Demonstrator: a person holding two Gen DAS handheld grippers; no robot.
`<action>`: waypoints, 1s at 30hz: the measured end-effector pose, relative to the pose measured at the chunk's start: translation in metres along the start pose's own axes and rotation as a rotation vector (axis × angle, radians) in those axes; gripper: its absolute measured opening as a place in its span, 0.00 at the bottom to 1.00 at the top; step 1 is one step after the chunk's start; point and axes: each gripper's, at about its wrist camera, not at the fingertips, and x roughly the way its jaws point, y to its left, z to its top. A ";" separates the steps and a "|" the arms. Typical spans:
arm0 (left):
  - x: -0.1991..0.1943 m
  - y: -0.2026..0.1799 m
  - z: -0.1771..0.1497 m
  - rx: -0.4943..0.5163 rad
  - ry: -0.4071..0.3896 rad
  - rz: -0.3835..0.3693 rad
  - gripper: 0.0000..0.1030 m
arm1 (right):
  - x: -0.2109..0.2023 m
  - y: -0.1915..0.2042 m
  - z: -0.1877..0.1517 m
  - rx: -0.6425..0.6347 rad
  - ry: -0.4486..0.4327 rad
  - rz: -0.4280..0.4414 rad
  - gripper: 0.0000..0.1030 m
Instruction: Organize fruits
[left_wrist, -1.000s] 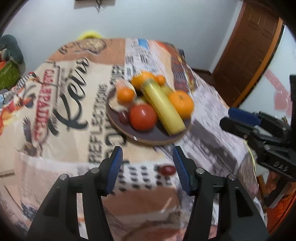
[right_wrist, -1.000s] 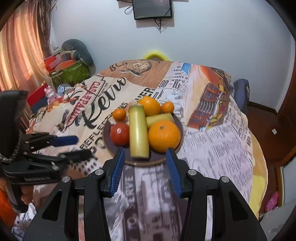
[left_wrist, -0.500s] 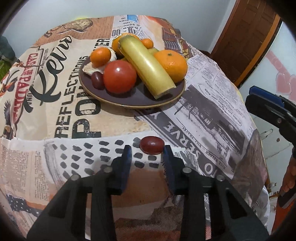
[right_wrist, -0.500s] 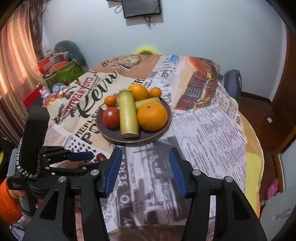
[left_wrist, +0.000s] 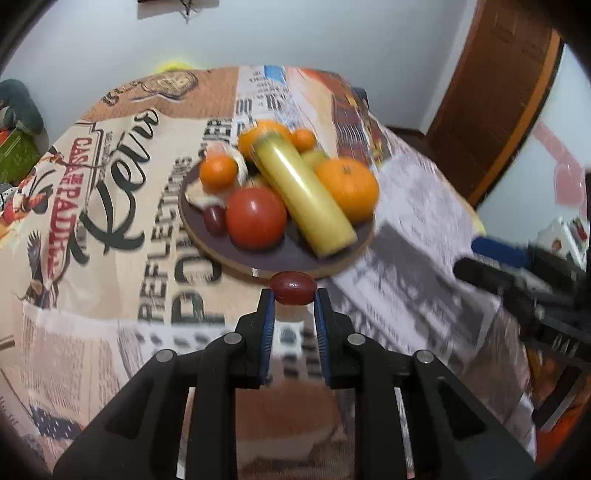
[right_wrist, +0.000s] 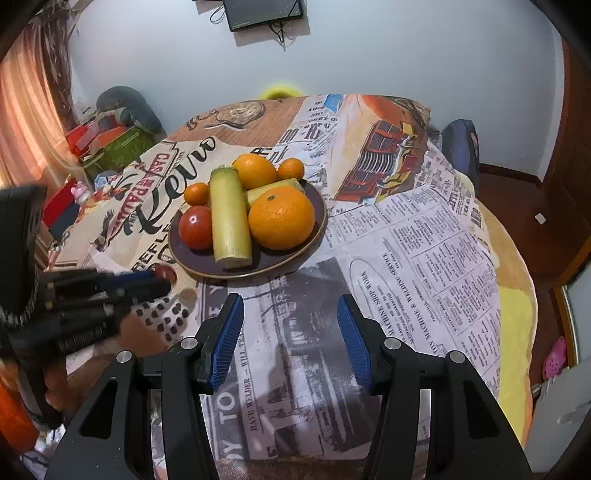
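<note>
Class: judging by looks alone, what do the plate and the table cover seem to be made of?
Plate: probably glazed ceramic, dark brown and glossy, with a thin lighter rim. It could be coated wood; the underside looks tan.
Table cover: printed fabric, matte, folding and draping softly over the table's edge.

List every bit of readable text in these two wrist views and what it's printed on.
All of it is on the printed tablecloth:
"HAVE WELDER - WILL TRAVEL", by the right gripper.
"MACHINE SHOP WORK", a column heading.
"WELDING SERVICE", beside it.
"REFLECTIONS", left of the plate; blurred.
Red "CASA DE ..." lettering: rest unreadable.
Fine newsprint columns: too small.
Fruit, plate: none.
</note>
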 end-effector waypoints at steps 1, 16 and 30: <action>0.002 0.001 0.004 -0.004 -0.003 0.004 0.21 | -0.001 -0.001 0.001 0.001 -0.004 0.001 0.48; -0.007 0.005 0.018 -0.004 -0.045 0.034 0.21 | -0.030 0.005 0.018 -0.015 -0.103 0.016 0.48; -0.217 -0.025 0.016 0.073 -0.499 0.082 0.21 | -0.143 0.060 0.038 -0.082 -0.390 -0.005 0.48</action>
